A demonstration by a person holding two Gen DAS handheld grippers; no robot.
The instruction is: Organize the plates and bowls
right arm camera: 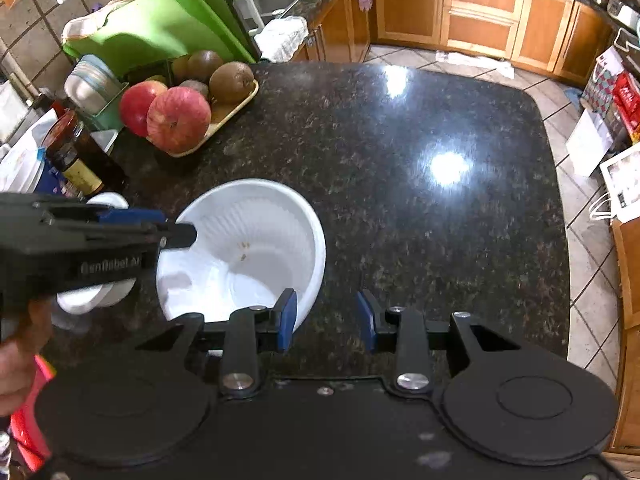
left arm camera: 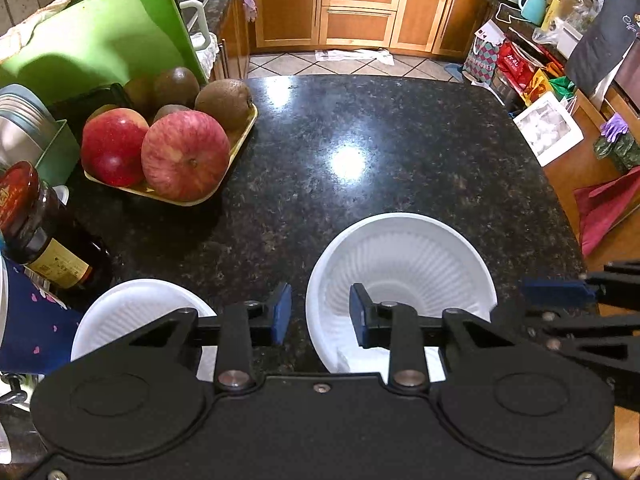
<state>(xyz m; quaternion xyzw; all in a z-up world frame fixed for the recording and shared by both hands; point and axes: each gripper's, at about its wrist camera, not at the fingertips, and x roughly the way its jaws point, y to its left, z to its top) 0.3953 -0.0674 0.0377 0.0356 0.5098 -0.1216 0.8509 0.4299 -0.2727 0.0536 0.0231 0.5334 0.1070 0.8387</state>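
Observation:
A deep white ribbed bowl sits on the black granite counter. My left gripper straddles the bowl's left rim. One blue pad is outside over the counter and the other is inside the bowl, with a gap still showing at the rim. My right gripper straddles the bowl's right rim the same way. Its left pad is over the bowl's inside and its right pad is clear of the wall. A smaller white bowl stands to the left, partly hidden by the left gripper.
A yellow tray of apples and kiwis stands at the back left. A dark sauce bottle is near the small bowl. A green cutting board leans behind. The counter's rounded edge drops to the tiled floor on the right.

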